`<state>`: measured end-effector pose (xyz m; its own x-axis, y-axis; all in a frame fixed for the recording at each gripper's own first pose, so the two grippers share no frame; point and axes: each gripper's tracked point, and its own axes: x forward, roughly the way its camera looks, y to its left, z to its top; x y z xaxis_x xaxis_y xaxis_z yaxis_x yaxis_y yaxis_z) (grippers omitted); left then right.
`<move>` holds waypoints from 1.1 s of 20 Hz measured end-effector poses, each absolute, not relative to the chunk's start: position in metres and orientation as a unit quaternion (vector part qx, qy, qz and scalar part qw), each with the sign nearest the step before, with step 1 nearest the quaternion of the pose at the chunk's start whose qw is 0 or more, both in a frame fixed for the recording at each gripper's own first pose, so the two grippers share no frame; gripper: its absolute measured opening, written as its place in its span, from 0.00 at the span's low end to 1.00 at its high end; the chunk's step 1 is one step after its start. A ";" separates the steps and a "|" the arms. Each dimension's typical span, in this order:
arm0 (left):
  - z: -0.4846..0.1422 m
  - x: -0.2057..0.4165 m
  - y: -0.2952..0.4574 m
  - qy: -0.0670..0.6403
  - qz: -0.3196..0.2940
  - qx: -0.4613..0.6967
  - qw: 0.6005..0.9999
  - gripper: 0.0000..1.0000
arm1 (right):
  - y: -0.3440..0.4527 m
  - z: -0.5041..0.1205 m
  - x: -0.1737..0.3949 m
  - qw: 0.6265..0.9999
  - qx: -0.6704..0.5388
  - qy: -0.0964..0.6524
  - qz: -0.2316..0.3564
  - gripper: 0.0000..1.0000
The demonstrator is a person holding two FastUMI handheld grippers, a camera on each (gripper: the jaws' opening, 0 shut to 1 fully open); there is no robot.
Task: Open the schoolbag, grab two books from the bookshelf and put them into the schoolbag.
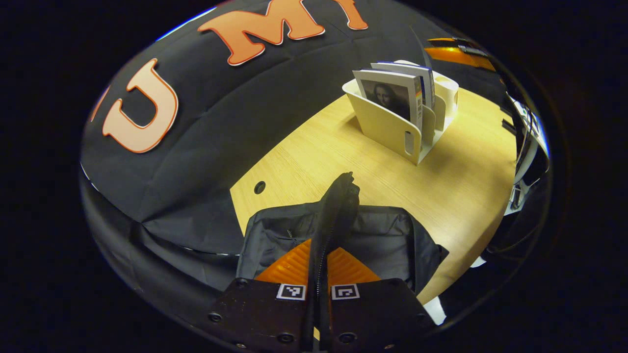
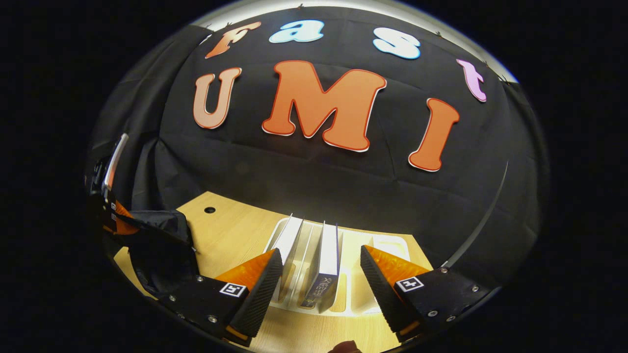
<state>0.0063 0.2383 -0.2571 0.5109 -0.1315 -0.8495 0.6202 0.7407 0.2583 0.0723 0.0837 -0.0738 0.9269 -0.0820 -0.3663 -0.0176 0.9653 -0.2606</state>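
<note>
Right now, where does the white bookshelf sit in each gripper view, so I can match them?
Left gripper view: bookshelf upper right, on the far part of the wooden table, two books upright in it.
Right gripper view: bookshelf bottom centre, just below the open right gripper.
Shared landmark: the black schoolbag, at far left in the right gripper view.
</note>
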 end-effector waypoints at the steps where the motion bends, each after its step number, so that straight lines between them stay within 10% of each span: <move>1: -0.255 0.008 0.241 0.446 -0.233 0.265 0.822 0.05 | 0.089 -0.078 0.074 0.969 -0.139 0.204 -0.020 0.95; 22: -0.220 0.028 0.258 0.495 -0.226 0.212 0.812 0.05 | 0.113 -0.117 0.098 0.851 -0.105 0.512 0.053 0.98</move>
<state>0.0279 0.2579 -0.2199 0.4085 -0.1568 -0.8992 0.5761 0.8084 0.1208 0.0981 0.1135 -0.1175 0.4710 -0.0183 -0.8819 -0.1976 0.9722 -0.1257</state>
